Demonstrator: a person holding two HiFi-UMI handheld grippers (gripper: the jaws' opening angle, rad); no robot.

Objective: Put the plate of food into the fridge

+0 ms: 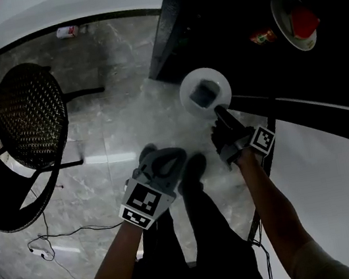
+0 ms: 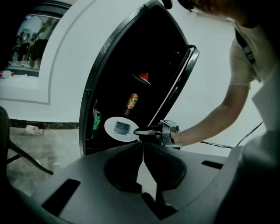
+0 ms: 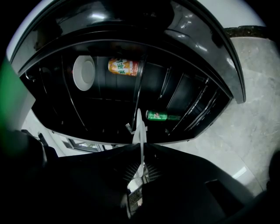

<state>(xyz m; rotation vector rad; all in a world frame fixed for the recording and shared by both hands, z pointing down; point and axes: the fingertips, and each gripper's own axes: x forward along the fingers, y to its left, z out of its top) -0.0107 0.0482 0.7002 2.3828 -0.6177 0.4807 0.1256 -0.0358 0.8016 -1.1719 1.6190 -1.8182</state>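
Two grippers are out front, and only one is carrying anything. The right gripper [image 1: 222, 115] is clenched on the rim of the plate [image 1: 188, 93]. In its own view the plate runs edge-on between the pinched jaws. A dark square of food [image 1: 204, 94] sits in the middle of the plate. The plate is held level at the mouth of the open fridge [image 2: 131, 61], just ahead of the dark shelves and not yet set on one. The left gripper [image 1: 159, 163] hangs beside the right one, jaws pressed together on nothing. Inside the fridge are an orange can [image 3: 124, 67], a green can [image 3: 159, 116] and a second plate [image 1: 290, 35] with something red on it. A wicker chair [image 1: 30, 114] stands well off to the left.
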